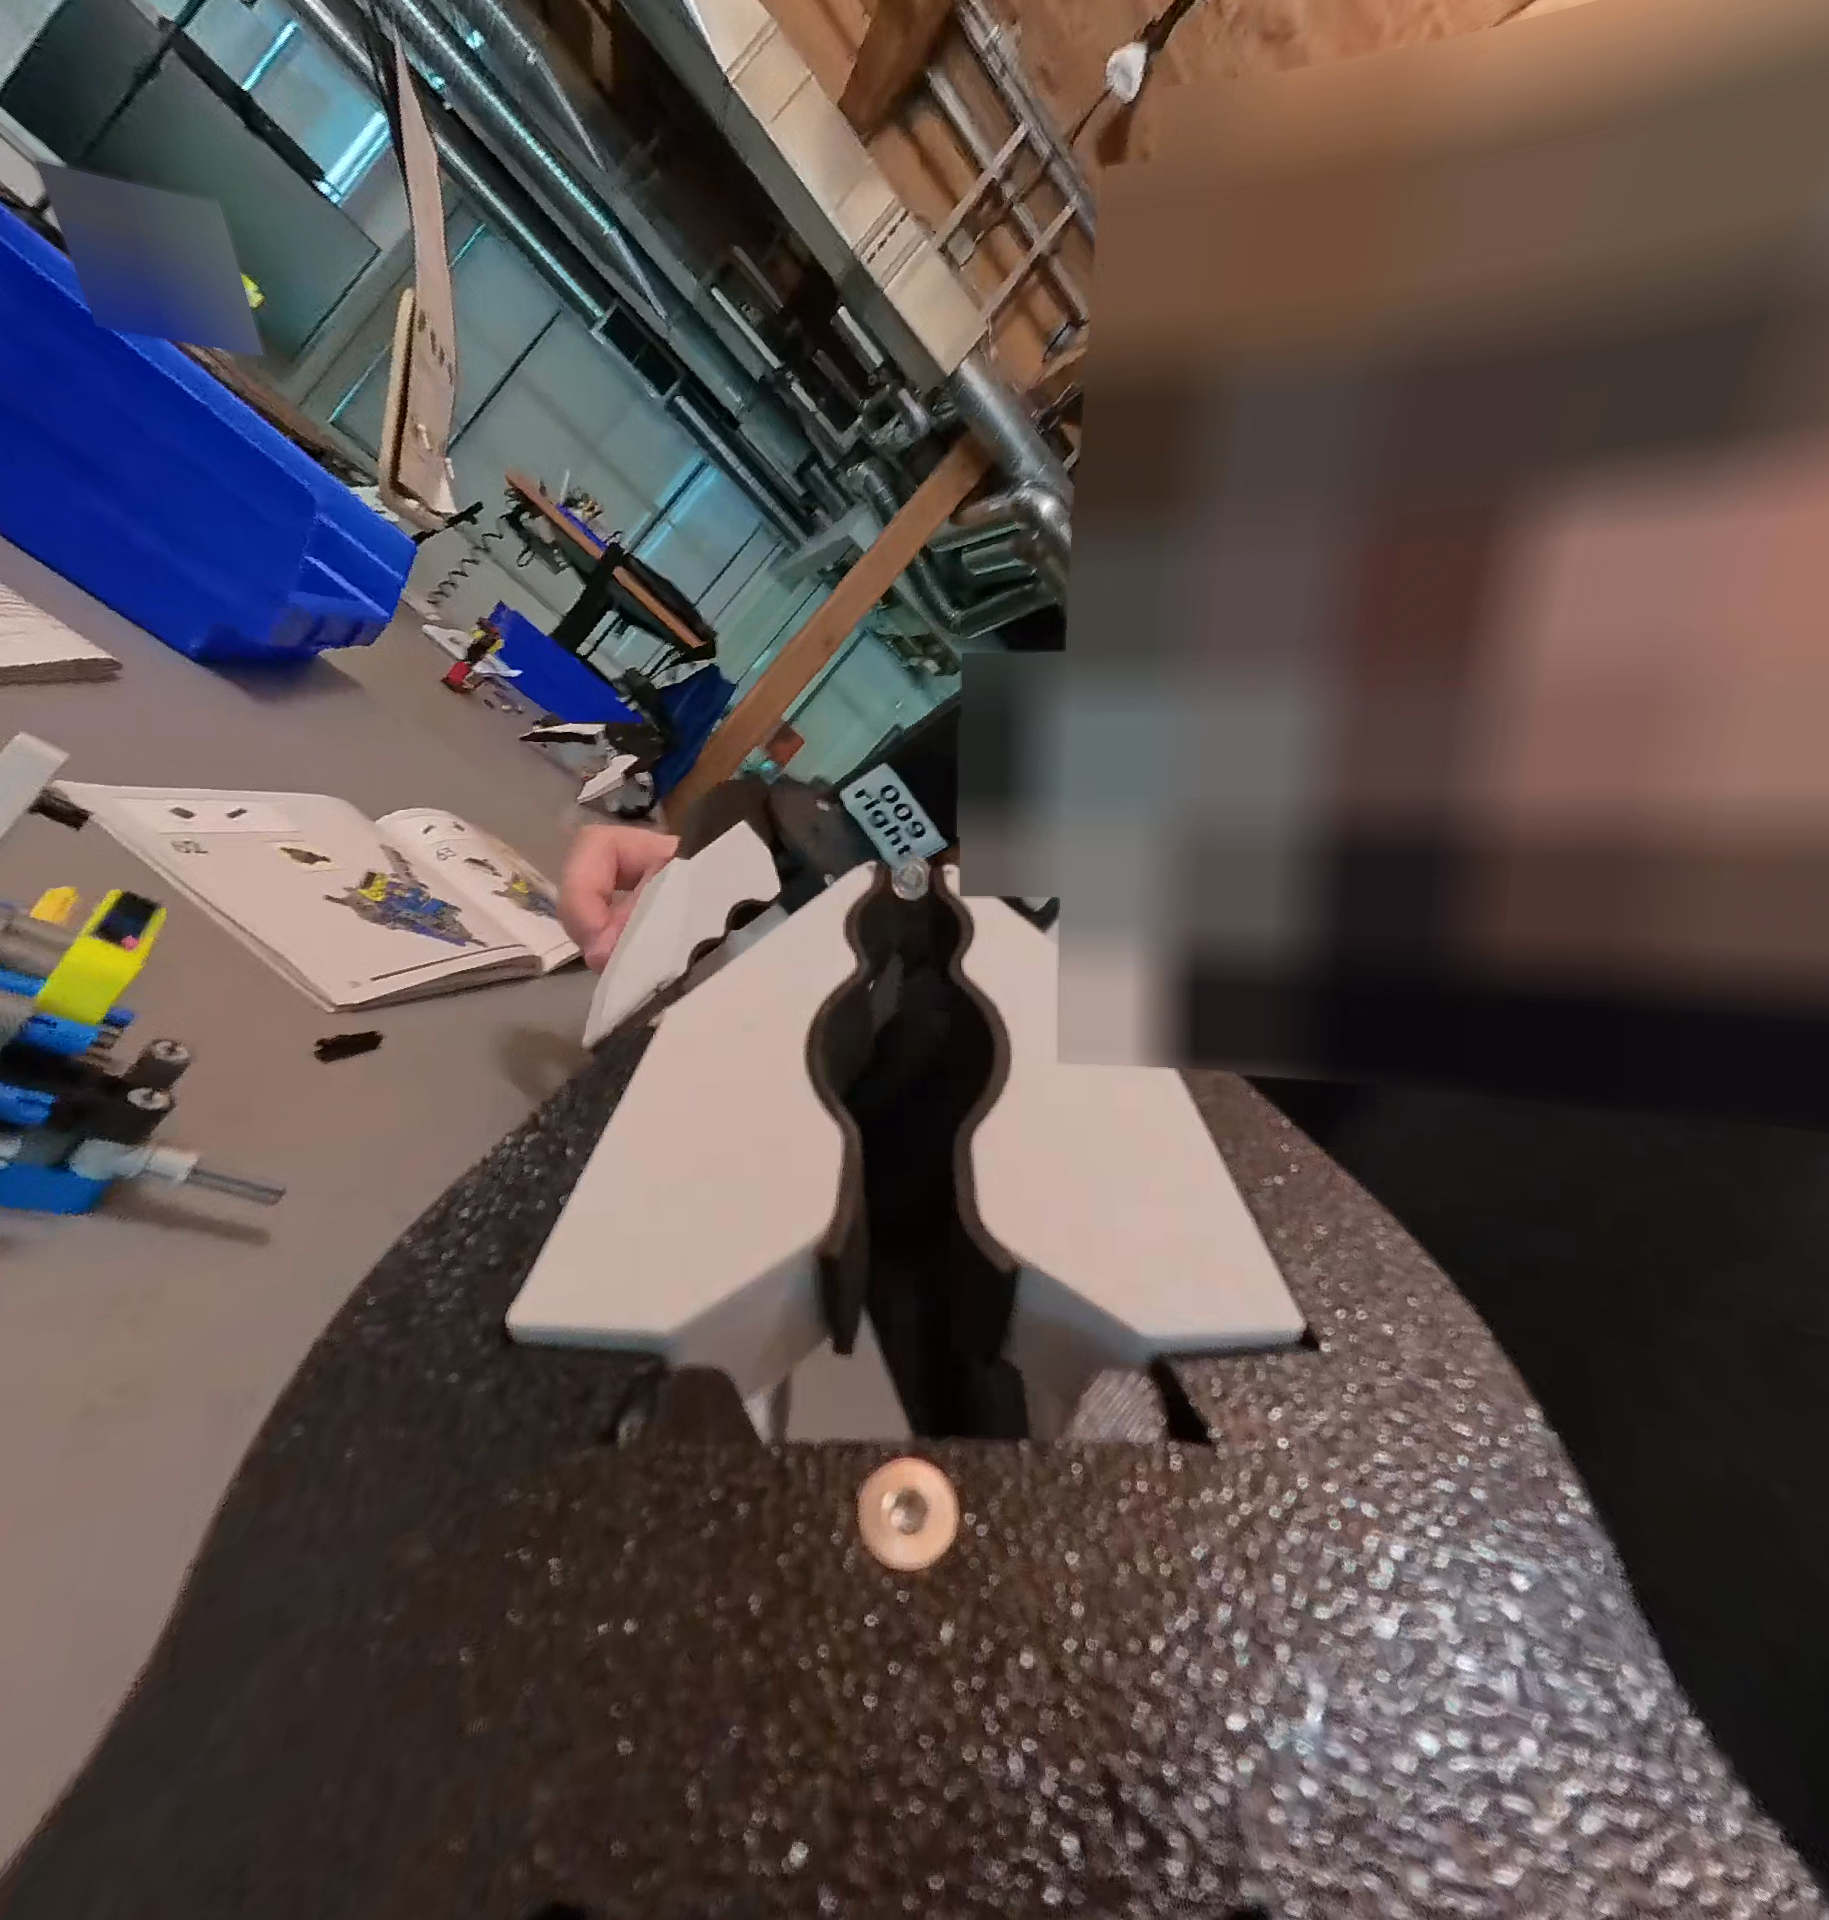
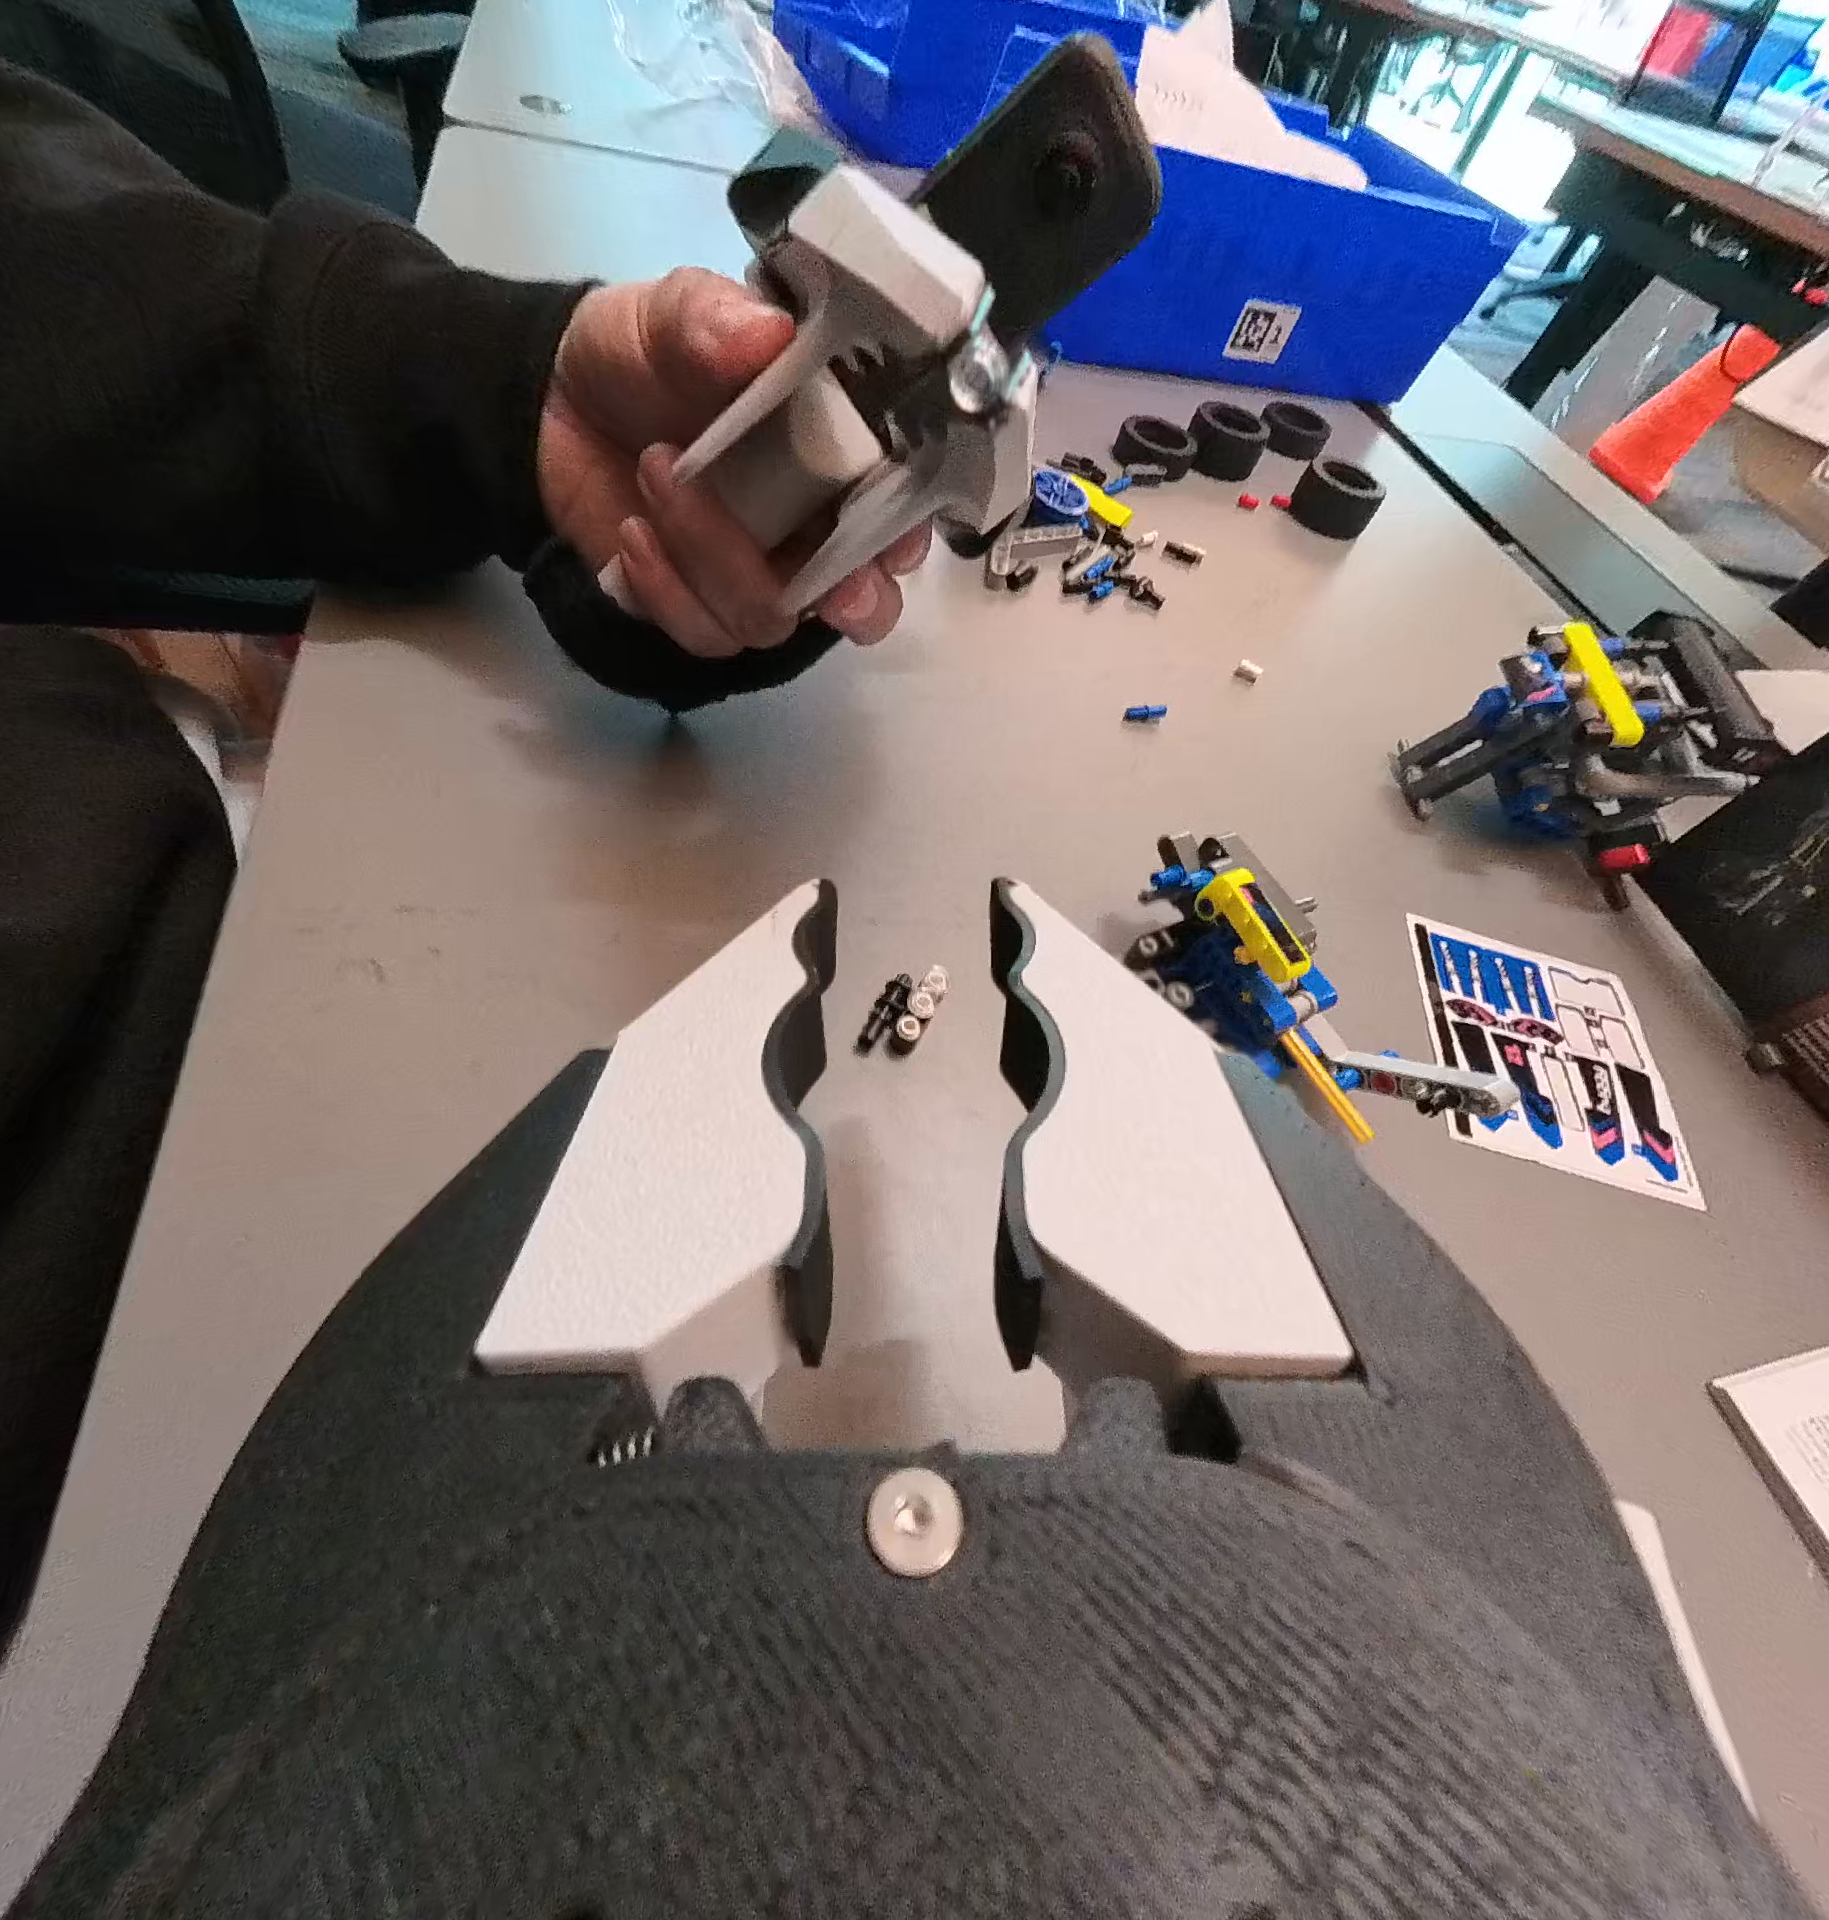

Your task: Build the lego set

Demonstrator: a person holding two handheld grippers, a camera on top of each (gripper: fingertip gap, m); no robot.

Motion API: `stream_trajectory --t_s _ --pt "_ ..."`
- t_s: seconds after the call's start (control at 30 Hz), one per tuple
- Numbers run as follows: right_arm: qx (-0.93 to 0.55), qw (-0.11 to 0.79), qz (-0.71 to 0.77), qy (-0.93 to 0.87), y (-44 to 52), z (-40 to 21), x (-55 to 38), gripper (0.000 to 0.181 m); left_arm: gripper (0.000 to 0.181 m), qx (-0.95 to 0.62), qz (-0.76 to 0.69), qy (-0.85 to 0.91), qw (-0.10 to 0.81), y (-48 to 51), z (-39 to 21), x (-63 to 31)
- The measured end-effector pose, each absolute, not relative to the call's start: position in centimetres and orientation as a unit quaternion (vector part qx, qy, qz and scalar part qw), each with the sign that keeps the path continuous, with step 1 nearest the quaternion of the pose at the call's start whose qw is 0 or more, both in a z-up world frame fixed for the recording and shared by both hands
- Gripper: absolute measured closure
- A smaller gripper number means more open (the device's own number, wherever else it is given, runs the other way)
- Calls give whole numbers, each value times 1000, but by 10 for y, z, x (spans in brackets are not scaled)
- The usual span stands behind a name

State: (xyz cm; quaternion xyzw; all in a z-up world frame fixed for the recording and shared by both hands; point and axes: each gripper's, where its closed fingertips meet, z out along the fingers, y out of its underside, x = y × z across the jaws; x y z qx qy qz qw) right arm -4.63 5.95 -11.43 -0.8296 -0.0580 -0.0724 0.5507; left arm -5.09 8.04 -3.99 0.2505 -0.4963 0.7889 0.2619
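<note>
My left gripper is raised off the grey table with its fingertips shut on a small grey round piece. It also shows in the right wrist view, held in a hand at the upper left. My right gripper is open and empty, low over the table. A black pin and a few small grey round pieces lie between its fingers. A blue and yellow sub-assembly with a yellow axle stands just right of the right finger. A larger build sits farther right.
A sticker sheet lies right of the sub-assembly. Black tyres and a pile of loose parts lie before a blue bin. An open instruction booklet and a loose black pin lie on the table. There is about 8 cm between the tips of the two grippers. The larger build is about 25 cm from both grippers' fingertips.
</note>
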Motion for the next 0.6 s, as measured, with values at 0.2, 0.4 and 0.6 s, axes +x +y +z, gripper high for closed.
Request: stream_trajectory --t_s 0.2,0.4,0.6 --pt "-869 490 -64 -20 46 -147 -30 150 177 193 596 -779 -36 68 -106 -41" --pt "-888 454 -65 -9 55 -165 -33 150 177 105 417 -892 -139 61 -154 -34" --pt "-892 446 -68 -19 54 -170 -34 152 178 79 374 -914 -136 57 -171 -32"
